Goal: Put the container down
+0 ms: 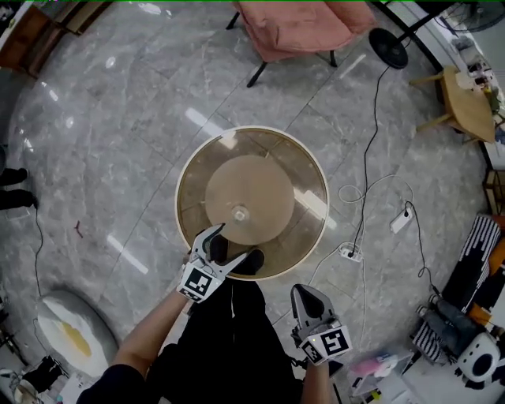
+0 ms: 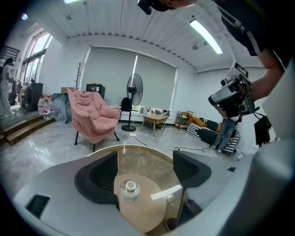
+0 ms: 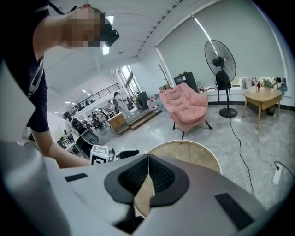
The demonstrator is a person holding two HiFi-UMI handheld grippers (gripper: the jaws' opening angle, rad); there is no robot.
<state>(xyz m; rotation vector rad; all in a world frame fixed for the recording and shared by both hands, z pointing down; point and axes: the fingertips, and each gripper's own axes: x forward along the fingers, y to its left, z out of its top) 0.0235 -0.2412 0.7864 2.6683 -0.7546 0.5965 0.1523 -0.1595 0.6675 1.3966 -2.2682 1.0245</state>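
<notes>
Left gripper (image 2: 145, 162): jaws spread wide with nothing clasped between them. Pads dark, body pale grey, marker cube at the rear. In the head view it sits at lower centre, over the near rim of the table, with its tips pointing up-frame.

Container (image 2: 131, 189): small, clear, capped. It stands upright on the tabletop, seen against the tan disc (image 1: 260, 185) at the table's middle. It is just ahead of the spread jaws, nearer the left-hand pad in the left gripper view. The head view shows it apart from both tips.

Right gripper (image 3: 148, 161): jaws pressed together, nothing between them. In the head view it is lower right of centre, off the table and over the floor, beside the person's dark trousers (image 1: 233, 339).

Round table (image 1: 276, 146): glass top, cream rim, centre of the head view.

Floor (image 1: 118, 142): glossy grey marble tile.

Pink armchair (image 1: 296, 24): top centre of the head view, beyond the table.

Standing fan (image 2: 134, 90): black, right of the armchair in the left gripper view.

Small wooden side table (image 1: 465, 102): upper right edge of the head view.

White cable (image 1: 367, 189) and power strip (image 1: 401, 219): on the floor, right of the round table.

Bare forearm (image 1: 146, 339): lower left of the head view, behind the left gripper.
</notes>
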